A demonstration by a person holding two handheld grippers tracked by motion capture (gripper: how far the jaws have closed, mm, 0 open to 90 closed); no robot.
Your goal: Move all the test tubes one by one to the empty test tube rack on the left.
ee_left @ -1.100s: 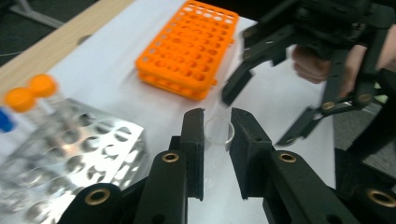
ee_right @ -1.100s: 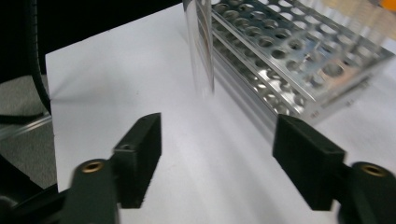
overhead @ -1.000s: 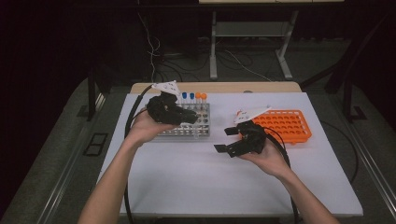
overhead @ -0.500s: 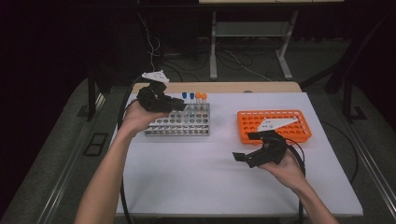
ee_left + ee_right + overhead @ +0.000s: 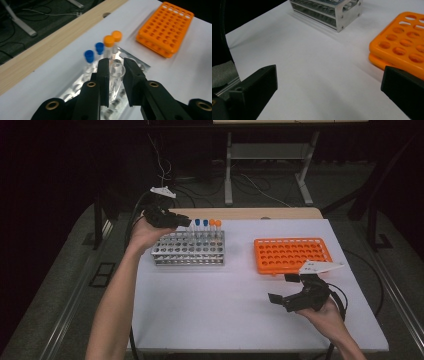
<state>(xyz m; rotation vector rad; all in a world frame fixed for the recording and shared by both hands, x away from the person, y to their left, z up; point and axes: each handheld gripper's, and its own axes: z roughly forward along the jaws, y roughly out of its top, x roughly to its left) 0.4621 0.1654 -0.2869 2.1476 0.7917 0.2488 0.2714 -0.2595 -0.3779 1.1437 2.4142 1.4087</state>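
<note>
My left gripper (image 5: 115, 65) is shut on a clear uncapped test tube (image 5: 115, 75), held in the air above the metal rack (image 5: 75, 87). In the high view the left gripper (image 5: 181, 221) hovers over the rack's (image 5: 190, 255) far left corner. Two blue-capped tubes (image 5: 89, 56) and two orange-capped tubes (image 5: 109, 41) stand in the rack's back row. My right gripper (image 5: 280, 290) is open and empty, low over the white table near the front right, just in front of the orange rack (image 5: 292, 255). Its jaws stand wide apart in the right gripper view.
The white table top (image 5: 210, 300) lies between the two racks and the front edge. A wooden strip (image 5: 250, 213) runs along the table's back edge. Cables and metal stand legs (image 5: 227, 175) lie on the dark floor behind.
The left gripper rose and drew back to the far left over the metal rack with the tube. The right gripper moved away from the centre toward the front right and lowered.
</note>
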